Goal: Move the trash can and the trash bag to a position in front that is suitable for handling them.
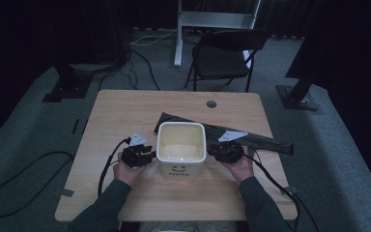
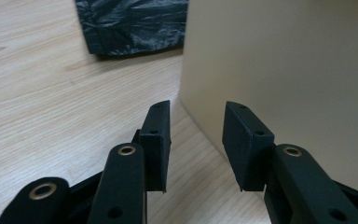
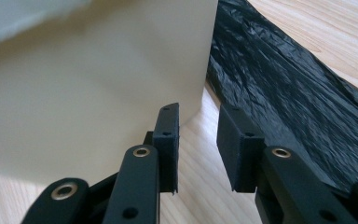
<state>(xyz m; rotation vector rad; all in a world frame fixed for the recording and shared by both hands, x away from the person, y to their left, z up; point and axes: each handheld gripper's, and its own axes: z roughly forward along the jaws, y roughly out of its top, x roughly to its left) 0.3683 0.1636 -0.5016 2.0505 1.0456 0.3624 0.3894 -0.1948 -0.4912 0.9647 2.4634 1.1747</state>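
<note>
A cream square bin [image 1: 179, 169] with a smiley face and lettering on its front stands mid-table. A black plastic bag [image 1: 265, 140] lies flat behind it and stretches out to the right. My left gripper [image 1: 146, 155] sits close against the bin's left side and my right gripper [image 1: 218, 151] close against its right side. In the left gripper view the jaws [image 2: 198, 109] stand apart with nothing between them; the bin wall [image 2: 284, 65] lies just right of them, the bag [image 2: 130, 23] farther off. In the right gripper view the jaws [image 3: 198, 112] also gape empty, pointing past the bin's corner [image 3: 98, 84] with the bag [image 3: 284, 93] to their right.
The wooden table [image 1: 125, 111] has a round cable hole [image 1: 211, 104] near its far edge. A folding chair [image 1: 224, 53] stands beyond the table. Cables trail from both grippers over the front edge, and more cables lie on the floor [image 1: 24, 164] at the left.
</note>
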